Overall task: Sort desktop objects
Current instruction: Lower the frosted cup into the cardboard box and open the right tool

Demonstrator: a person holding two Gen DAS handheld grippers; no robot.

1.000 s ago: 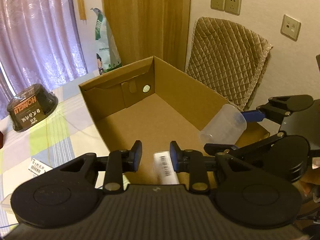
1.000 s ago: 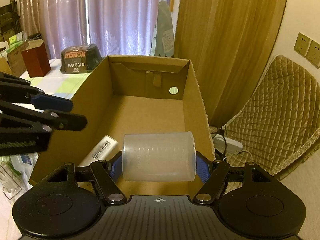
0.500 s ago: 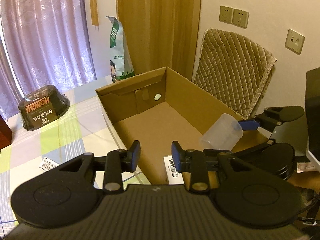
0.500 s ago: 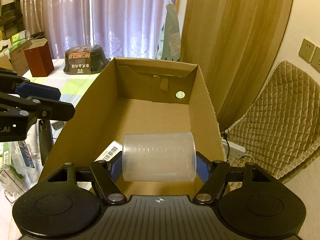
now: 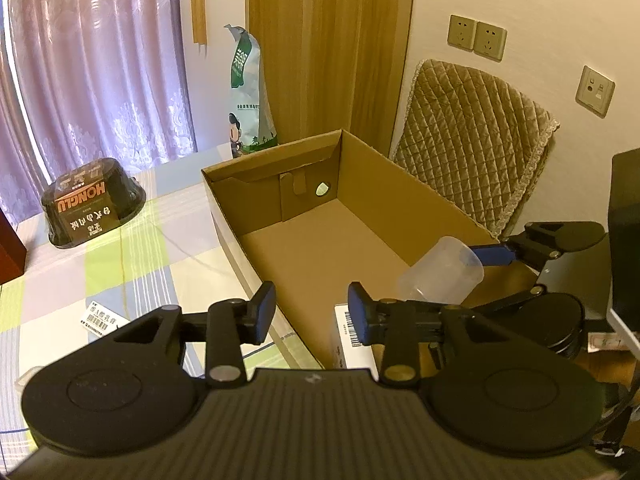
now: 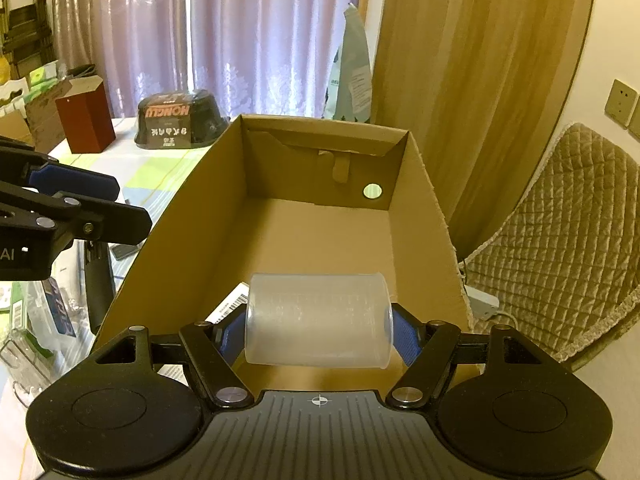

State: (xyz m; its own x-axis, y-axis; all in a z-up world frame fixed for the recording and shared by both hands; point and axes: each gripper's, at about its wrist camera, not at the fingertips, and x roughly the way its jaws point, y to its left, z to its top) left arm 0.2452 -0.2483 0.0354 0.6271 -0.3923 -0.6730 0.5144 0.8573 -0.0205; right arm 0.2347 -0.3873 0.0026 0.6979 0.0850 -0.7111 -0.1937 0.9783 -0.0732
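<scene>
A translucent plastic cup (image 6: 318, 320) is clamped on its side between the two blue pads of the right gripper (image 6: 318, 334), held over the near end of an open cardboard box (image 6: 420, 184). In the left wrist view the same cup (image 5: 440, 276) is seen above the box's right wall near its near corner, its mouth turned toward the box's far end. On the box floor, at the near left corner, a white carton with a barcode (image 5: 352, 340) lies flat – only part of it is visible behind the gripper bodies. The left gripper (image 5: 311, 312) is spread apart with nothing between its pads, held over the near left wall of the box (image 5: 248, 248), which stands on the table's right edge. On the checked tablecloth (image 5: 132, 264), a black upturned bowl with a printed label (image 5: 94, 208) sits toward the far left – well apart from the box. A small white label (image 5: 100, 318) lies flat on the cloth near the left gripper. A green and white bag (image 5: 250, 92) stands upright just beyond the box's far left corner.
</scene>
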